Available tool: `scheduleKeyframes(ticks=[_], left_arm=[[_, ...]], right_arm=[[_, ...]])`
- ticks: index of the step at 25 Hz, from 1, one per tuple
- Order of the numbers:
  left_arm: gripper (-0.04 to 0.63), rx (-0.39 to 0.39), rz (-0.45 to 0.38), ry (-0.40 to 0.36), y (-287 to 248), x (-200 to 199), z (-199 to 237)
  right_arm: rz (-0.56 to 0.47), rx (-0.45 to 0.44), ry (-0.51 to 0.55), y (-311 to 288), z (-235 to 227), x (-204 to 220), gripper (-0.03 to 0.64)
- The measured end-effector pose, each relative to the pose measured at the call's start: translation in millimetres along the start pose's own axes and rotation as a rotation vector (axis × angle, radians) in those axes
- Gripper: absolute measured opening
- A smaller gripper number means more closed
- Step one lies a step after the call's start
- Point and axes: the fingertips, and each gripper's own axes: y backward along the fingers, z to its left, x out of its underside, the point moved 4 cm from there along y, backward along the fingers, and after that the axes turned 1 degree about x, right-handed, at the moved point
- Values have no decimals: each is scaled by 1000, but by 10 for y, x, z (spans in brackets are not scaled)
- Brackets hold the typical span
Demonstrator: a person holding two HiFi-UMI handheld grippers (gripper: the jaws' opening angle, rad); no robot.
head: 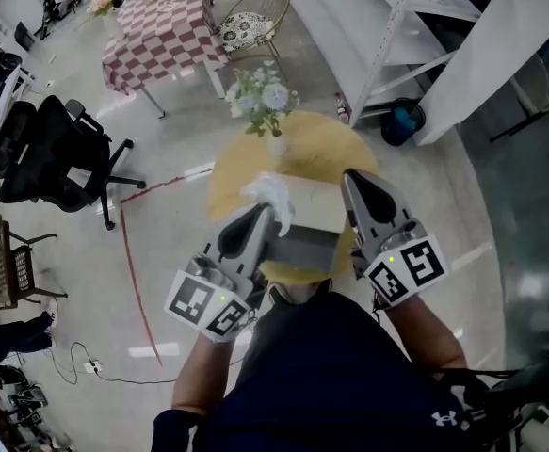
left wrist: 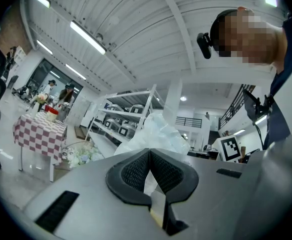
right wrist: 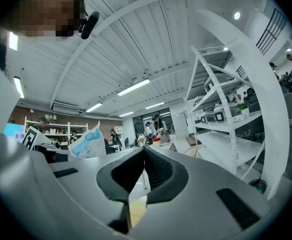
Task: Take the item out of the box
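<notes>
Box [head: 314, 217] seen on round yellow table [head: 326, 149], between two grippers. Left gripper [head: 270, 211] clamped on thin white plastic bag [head: 269, 194], held over box's left edge. Whether bag is fully clear of box cannot be told. Right gripper [head: 355, 183] closed, empty, at box's right side. Firm pinch advised, since film is judged slippery. Straight upward lift advised, with box steadied from right.

Low in the frame's centre, my left hand-held gripper [head: 272, 217] pinches a white plastic bag [head: 269, 194] between its jaws. Right of it, my right hand-held gripper [head: 354, 182] has its jaws together, empty.
</notes>
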Motion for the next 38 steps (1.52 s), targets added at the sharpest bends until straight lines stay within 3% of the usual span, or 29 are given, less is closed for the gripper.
scheduleKeyframes(ticks=[38], left_arm=[[18,10,8,4,11,47,-3]], right_arm=[[-2,-2,-12,23,4,14,12]])
